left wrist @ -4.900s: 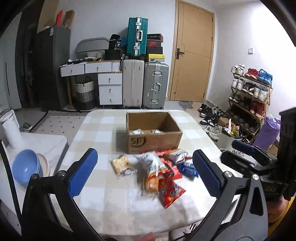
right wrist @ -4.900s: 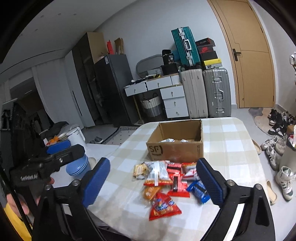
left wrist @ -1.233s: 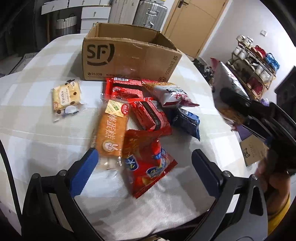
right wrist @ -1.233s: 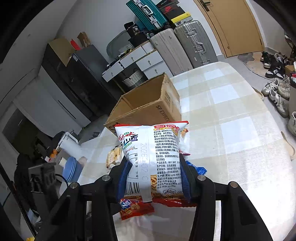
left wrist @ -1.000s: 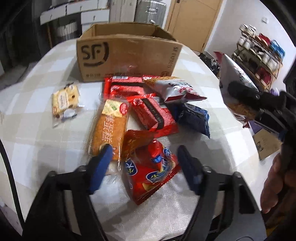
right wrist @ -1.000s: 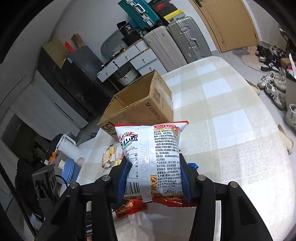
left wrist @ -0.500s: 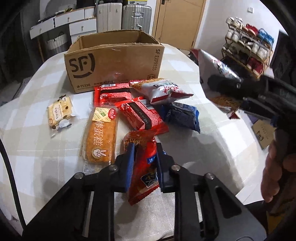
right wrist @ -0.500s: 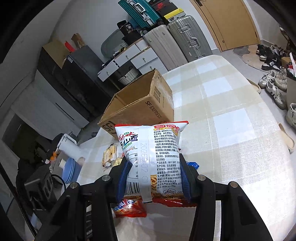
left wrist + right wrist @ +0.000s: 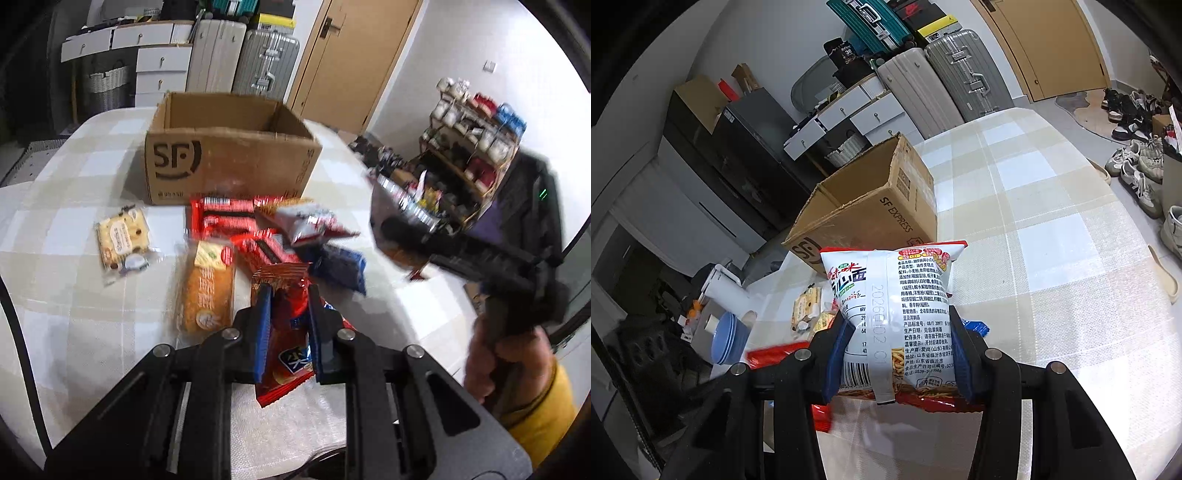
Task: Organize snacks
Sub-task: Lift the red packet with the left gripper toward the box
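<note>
We've got the left gripper (image 9: pixel 288 299) pinching a red snack bag (image 9: pixel 286 332) near the table's (image 9: pixel 66 266) front edge, and the right gripper (image 9: pixel 899 332) clamped on a white noodle bag (image 9: pixel 897 317) held up in front of the box (image 9: pixel 871 210).

A cardboard box (image 9: pixel 229 162) is set on the table (image 9: pixel 66 206), toward its far side, and a cluster of snack packets is spread just before it. A biscuit packet (image 9: pixel 122 236) is placed apart at the cluster's left, and a cake packet (image 9: pixel 205 291) is laid to its right. Nearest the camera, a crisp packet (image 9: pixel 286 332) is pinched in the left gripper (image 9: pixel 286 299). At the right, above the table edge, a noodle bag (image 9: pixel 897 317) is gripped in the right gripper (image 9: pixel 897 350). Suitcases (image 9: pixel 240 59) are lined up behind the table, and a shoe rack (image 9: pixel 476 144) is placed at far right.
</note>
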The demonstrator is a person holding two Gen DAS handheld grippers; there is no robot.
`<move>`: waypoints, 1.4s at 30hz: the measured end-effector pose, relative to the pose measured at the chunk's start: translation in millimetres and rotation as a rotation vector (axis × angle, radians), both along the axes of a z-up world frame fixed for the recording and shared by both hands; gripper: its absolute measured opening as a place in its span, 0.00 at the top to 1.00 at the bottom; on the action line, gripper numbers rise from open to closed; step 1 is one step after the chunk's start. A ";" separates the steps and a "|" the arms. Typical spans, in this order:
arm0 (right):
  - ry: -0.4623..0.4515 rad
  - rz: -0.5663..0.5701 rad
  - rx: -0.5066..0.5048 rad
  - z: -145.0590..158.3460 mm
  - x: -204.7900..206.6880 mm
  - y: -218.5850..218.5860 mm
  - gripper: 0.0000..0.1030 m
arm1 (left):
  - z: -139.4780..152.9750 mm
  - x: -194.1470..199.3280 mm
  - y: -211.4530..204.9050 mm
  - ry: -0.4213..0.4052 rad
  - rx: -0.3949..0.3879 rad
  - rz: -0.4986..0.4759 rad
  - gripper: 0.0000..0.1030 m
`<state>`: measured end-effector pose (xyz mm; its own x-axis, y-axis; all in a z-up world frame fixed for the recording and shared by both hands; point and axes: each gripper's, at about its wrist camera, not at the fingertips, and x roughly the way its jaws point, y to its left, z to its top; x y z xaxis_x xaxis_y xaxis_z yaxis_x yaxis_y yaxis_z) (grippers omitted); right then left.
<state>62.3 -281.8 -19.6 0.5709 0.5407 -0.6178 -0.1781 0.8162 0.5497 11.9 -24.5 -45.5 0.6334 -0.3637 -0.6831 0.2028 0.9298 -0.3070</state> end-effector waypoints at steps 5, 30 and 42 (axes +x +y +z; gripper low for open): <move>-0.005 0.019 -0.023 -2.0 1.4 9.8 0.53 | 14.6 -3.0 25.9 -0.023 -0.097 0.026 0.85; -0.117 0.165 -0.064 13.7 -11.6 86.6 0.53 | 57.8 -26.3 95.8 -0.148 -0.106 0.212 0.85; -0.148 0.160 -0.042 25.0 -21.2 97.1 0.53 | 54.3 -24.4 105.4 -0.133 -0.087 0.248 0.85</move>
<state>41.1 -184.7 5.4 0.5661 0.6069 -0.5578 -0.3832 0.7929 0.4738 -12.5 80.9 8.7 0.7924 -0.2398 -0.5609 0.0163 0.9275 -0.3735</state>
